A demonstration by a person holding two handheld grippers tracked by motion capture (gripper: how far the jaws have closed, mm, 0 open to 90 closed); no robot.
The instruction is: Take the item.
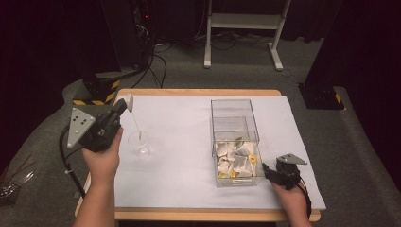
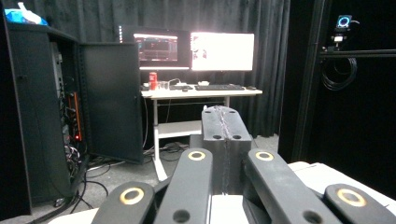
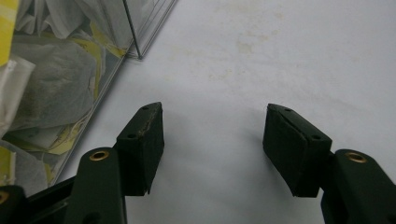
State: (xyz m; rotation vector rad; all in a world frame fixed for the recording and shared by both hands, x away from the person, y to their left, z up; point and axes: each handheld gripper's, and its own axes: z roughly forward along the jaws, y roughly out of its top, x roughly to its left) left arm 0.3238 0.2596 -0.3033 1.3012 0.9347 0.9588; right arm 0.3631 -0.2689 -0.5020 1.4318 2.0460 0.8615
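High view: left gripper clamped shut on tag, string running down to glass at left. Lower straight, slowly (light glass, tips easily). Right gripper wide, empty, beside box. White sheet; dark room beyond.

No text, label, brand or number is showing legibly. The two lit monitors, sitting at about 12 o'clock in the left gripper view, are displaying content too blurred to read. The red can on the desk below them, and the yellow tags on the tea bags in the clear box, are bearing marks too small to read.
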